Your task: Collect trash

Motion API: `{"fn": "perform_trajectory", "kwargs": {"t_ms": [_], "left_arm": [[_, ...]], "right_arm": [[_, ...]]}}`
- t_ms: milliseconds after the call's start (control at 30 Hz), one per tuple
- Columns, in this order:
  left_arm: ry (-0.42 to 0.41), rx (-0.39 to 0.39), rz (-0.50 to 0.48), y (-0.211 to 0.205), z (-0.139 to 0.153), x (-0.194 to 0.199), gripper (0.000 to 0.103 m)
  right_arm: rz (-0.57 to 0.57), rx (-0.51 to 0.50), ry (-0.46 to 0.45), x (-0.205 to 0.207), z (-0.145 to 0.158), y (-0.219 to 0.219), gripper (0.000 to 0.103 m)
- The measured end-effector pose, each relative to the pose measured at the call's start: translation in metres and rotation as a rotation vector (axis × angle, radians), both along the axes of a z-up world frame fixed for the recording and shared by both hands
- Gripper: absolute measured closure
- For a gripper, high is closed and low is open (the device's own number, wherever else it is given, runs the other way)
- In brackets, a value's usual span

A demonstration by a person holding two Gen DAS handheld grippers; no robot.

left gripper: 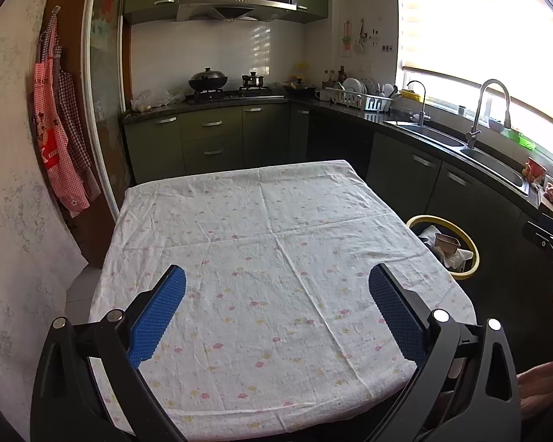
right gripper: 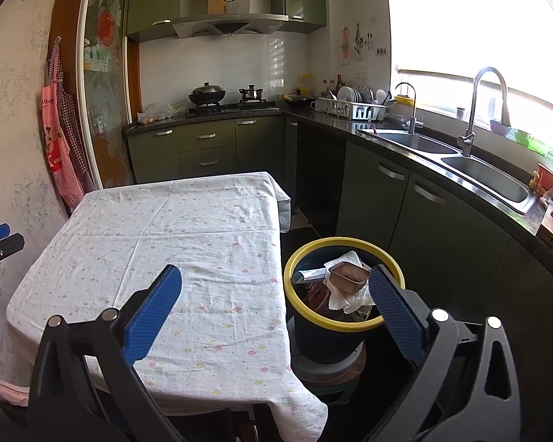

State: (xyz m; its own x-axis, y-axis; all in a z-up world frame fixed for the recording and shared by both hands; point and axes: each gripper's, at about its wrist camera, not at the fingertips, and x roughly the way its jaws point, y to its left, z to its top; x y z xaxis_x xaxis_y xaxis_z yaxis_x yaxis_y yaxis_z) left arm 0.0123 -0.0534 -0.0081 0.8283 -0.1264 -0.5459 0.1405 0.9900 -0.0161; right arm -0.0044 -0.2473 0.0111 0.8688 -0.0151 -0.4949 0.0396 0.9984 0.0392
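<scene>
Both grippers, left gripper and right gripper, wide open and empty; trash inside bin at lower right; possible knock against perched bin.

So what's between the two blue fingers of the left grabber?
Only bare flowery tablecloth. In the left wrist view, the left gripper is open with nothing between its fingers.

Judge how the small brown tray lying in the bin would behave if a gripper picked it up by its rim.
The tray looks thin-walled and empty, so probably light and easily dented. It rests tilted on crumpled paper towel, so it would likely shift when nudged. The bin sits raised on a stool; a hard push might tip it.
</scene>
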Motion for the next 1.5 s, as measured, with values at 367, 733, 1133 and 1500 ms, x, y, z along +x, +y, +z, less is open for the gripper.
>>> {"fn": "perform_trajectory", "kwargs": {"t_ms": [367,733,1133,1500], "left_arm": [[0.008,0.005,-0.002,-0.0005,-0.0031,0.0008,0.005],[0.019,0.007,-0.005,0.0003,-0.0053,0.0034,0.005],[0.024,0.009,-0.005,0.0008,-0.0064,0.0040,0.005],[0.027,0.008,-0.008,0.0010,-0.0071,0.0047,0.005]], "right_arm": [[-0.003,0.002,0.004,0.0009,-0.0002,0.0010,0.006],[-0.003,0.002,0.004,0.0009,0.0000,0.0006,0.006],[-0.003,0.003,0.004,0.0012,0.0002,0.0003,0.006],[-0.002,0.003,0.004,0.0013,0.0009,0.0006,0.006]]}}
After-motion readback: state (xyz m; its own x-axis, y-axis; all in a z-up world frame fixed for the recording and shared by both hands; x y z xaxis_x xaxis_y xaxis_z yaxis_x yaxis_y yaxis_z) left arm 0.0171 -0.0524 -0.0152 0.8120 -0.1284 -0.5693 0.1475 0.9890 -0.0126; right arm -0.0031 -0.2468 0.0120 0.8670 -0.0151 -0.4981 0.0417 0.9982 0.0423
